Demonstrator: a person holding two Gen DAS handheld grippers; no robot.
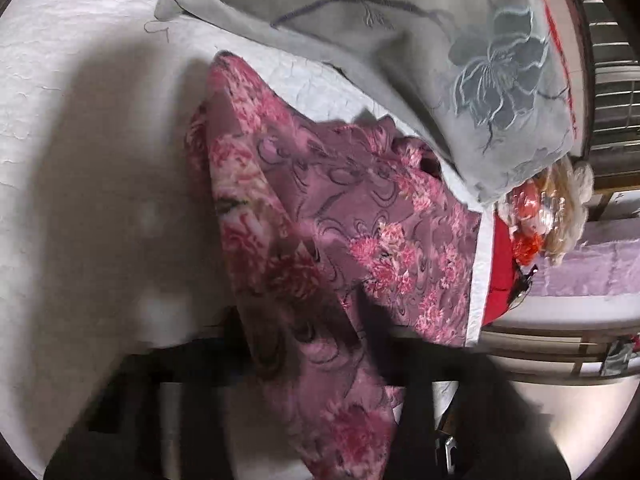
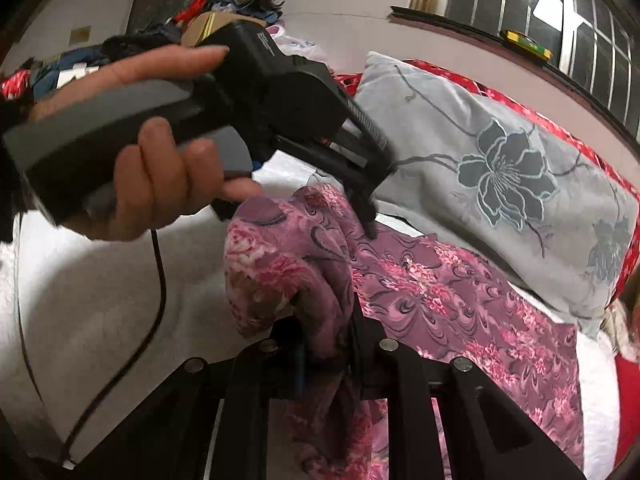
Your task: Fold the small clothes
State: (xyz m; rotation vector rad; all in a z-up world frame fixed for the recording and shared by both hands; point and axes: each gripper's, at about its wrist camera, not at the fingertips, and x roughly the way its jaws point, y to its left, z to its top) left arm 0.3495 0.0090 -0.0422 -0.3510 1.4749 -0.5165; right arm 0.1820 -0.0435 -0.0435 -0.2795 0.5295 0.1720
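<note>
The pink floral garment (image 2: 420, 280) is spread on the white bed cover (image 2: 100, 280), just beside the grey flowered pillow (image 2: 500, 168), and one end of it is gathered up into a bunch while the rest lies flat toward the far edge of the bed. The bunch is lifted because two grips are taken on it at once, so that the cloth can be stretched or carried over for a fold.

In the right wrist view the cloth is seen pinched between the jaws of the right gripper (image 2: 328, 344), which are closed on a thick fold; the fabric hangs down below them. The left gripper (image 2: 368, 216) is held by a hand (image 2: 160, 184) and is pointed steeply down at the upper ridge of the same bunch. Its fingers stand nearly together with their tips at the cloth, and in its own blurred view the fabric runs down between its dark fingers, so it is judged to be closed on the garment too.

The two grips are placed near each other on one edge, probably so that this edge can be drawn taut. The fold itself is judged as only begun. A red blanket (image 2: 624, 400) is seen beyond the cover, and a pile of clothes (image 2: 224, 0) is left far behind
</note>
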